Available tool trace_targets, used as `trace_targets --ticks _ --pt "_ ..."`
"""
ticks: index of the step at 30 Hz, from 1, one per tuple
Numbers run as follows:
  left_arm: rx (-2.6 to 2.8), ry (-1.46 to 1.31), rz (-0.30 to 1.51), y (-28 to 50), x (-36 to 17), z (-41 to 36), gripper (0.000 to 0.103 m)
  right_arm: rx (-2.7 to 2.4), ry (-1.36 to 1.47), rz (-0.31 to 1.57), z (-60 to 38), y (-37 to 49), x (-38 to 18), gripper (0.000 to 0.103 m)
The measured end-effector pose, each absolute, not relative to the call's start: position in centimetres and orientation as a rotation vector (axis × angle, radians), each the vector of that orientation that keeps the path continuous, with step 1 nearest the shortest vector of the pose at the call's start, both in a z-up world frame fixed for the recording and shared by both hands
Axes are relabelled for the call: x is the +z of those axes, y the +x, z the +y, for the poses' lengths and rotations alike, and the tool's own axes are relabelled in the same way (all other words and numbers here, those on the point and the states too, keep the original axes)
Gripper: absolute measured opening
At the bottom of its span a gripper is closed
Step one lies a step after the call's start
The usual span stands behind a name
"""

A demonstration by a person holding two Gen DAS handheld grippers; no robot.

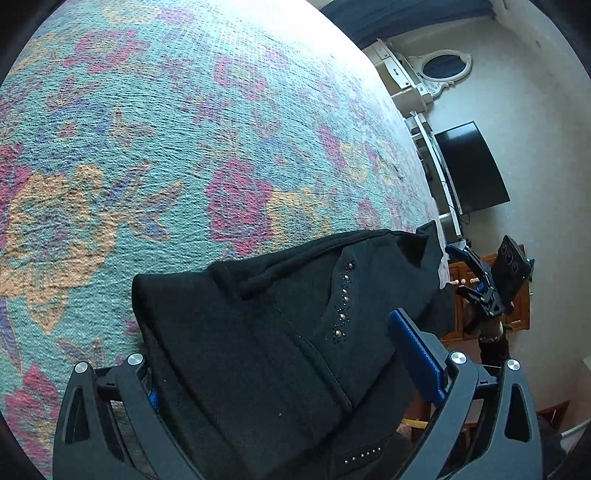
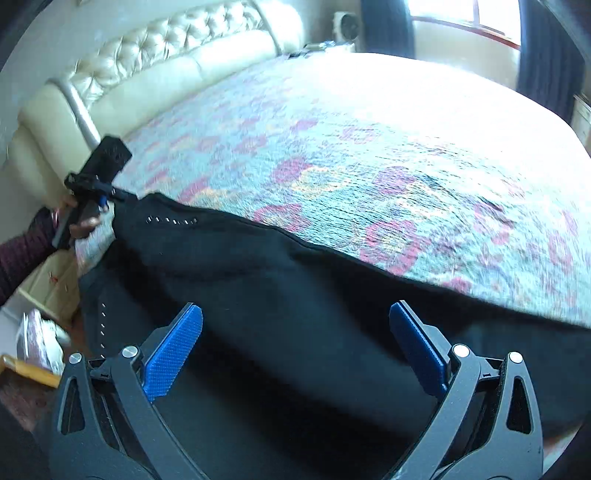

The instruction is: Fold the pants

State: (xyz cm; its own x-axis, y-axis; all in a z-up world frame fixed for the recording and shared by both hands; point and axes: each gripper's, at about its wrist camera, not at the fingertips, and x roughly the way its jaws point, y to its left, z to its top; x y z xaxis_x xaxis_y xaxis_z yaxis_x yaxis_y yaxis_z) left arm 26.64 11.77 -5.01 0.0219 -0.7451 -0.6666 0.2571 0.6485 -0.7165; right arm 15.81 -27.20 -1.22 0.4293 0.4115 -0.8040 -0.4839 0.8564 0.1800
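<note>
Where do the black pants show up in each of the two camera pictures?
Left wrist view: the black pants fill the lower middle, between the left gripper's fingers, studs facing up.
Right wrist view: the pants stretch across the lower half along the bed edge, beyond the open right gripper.
Shared landmark: the floral bedspread beneath them.

Daylight from the window (image 2: pixel 461 18) washes the far bedspread (image 2: pixel 388 96) out to white glare in both views. The right wrist view is smeared with motion blur; the left is sharp. Fisheye bending curves the edges, and the black pants (image 1: pixel 258 332) lose detail in shadow.
</note>
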Motion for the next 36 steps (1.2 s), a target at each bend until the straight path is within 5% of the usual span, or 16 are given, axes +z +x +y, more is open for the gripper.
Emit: trace_targets --ticks 3,5,6,9,11,12,15,18,36 --pt "-0.815 -0.447 1.351 27.9 -6.0 11.6 0.094 0.548 -0.302 1.074 -27.0 20.0 -3.1 0.101" --pt "-0.83 -0.414 1.342 27.5 -5.6 11.7 0.071 0.555 -0.35 1.133 -27.3 21.9 -4.4 0.101" --pt "-0.834 -0.418 1.353 27.7 -5.8 11.6 0.047 0.567 -0.342 1.167 -27.4 22.7 -5.0 0.101" --pt "-0.82 -0.421 1.38 27.8 -7.0 12.1 0.038 0.569 -0.341 1.232 -27.9 24.2 -6.3 0.101" --pt "-0.83 -0.459 1.383 28.0 -7.4 12.7 0.038 0.57 -0.333 1.289 -28.0 24.8 -7.1 0.082" --pt "-0.833 -0.483 1.387 28.0 -7.7 13.2 0.038 0.578 -0.335 1.322 -27.9 25.0 -7.5 0.058" --pt "-0.812 -0.463 1.379 27.9 -7.4 13.7 0.026 0.575 -0.353 1.348 -27.7 25.0 -7.8 0.047" --pt "-0.815 -0.419 1.347 27.4 -6.6 13.3 0.014 0.576 -0.315 1.319 -27.8 24.7 -7.0 0.023" --pt "-1.016 -0.367 1.059 18.4 2.3 11.0 0.012 0.315 -0.396 0.858 -27.8 6.8 -0.2 0.017"
